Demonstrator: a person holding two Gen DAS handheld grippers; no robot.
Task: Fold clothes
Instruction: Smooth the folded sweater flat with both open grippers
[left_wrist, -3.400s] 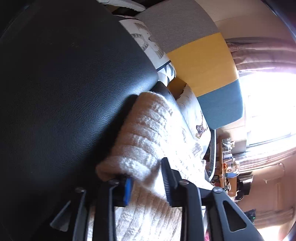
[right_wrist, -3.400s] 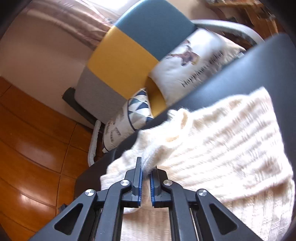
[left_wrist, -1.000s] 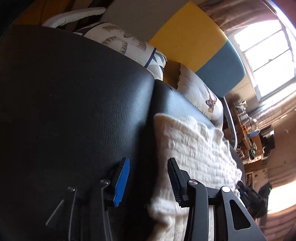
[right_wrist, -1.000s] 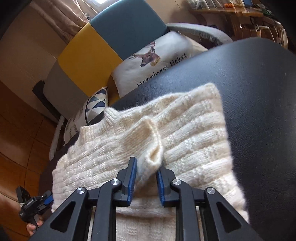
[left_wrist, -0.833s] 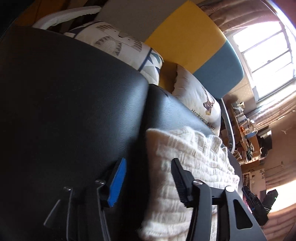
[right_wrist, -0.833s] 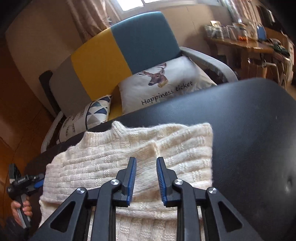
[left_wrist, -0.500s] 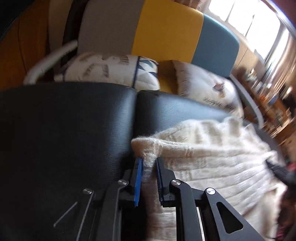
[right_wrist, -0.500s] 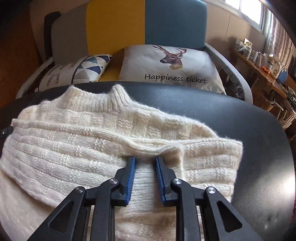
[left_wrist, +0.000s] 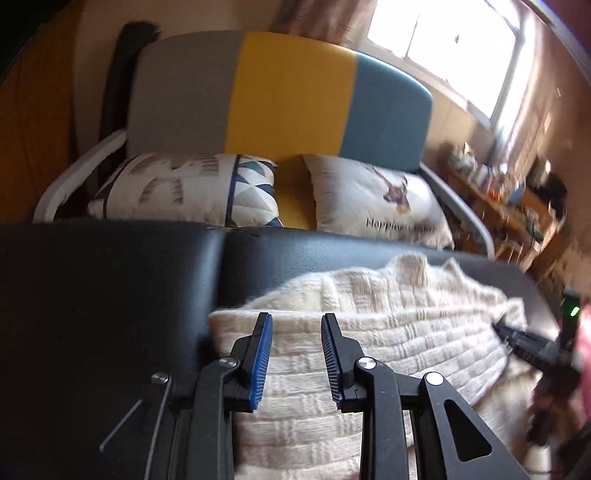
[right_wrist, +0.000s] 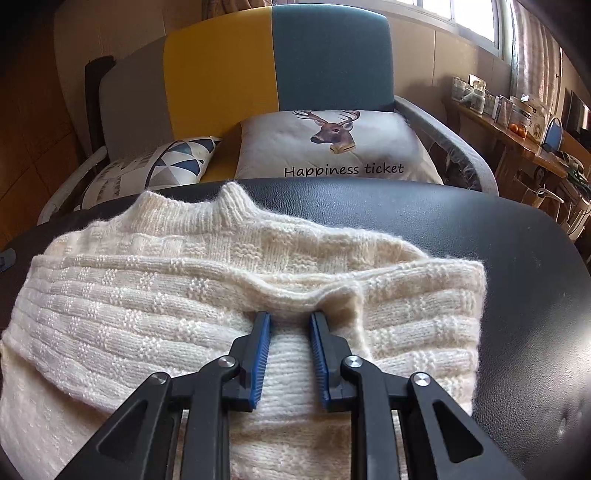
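Observation:
A cream knitted sweater (right_wrist: 177, 280) lies on the black leather surface (right_wrist: 480, 243), collar toward the armchair, both sleeves folded across its front. My right gripper (right_wrist: 289, 317) is open just above the sweater's middle, where the sleeve cuffs meet, holding nothing. In the left wrist view the same sweater (left_wrist: 399, 332) spreads to the right. My left gripper (left_wrist: 296, 318) hangs open over the sweater's left folded edge, with no cloth between its fingers. The right gripper (left_wrist: 532, 347) shows blurred at the sweater's far side.
The black surface (left_wrist: 103, 295) has a seam running back left of the sweater. Behind it stands a grey, yellow and blue armchair (right_wrist: 273, 62) with a triangle-pattern cushion (right_wrist: 155, 166) and a deer cushion (right_wrist: 332, 147). A cluttered wooden shelf (right_wrist: 517, 118) lines the right wall.
My left gripper has let go of the sweater's left edge and opened above it. The right gripper has opened a little wider and the sleeve cloth lies flat.

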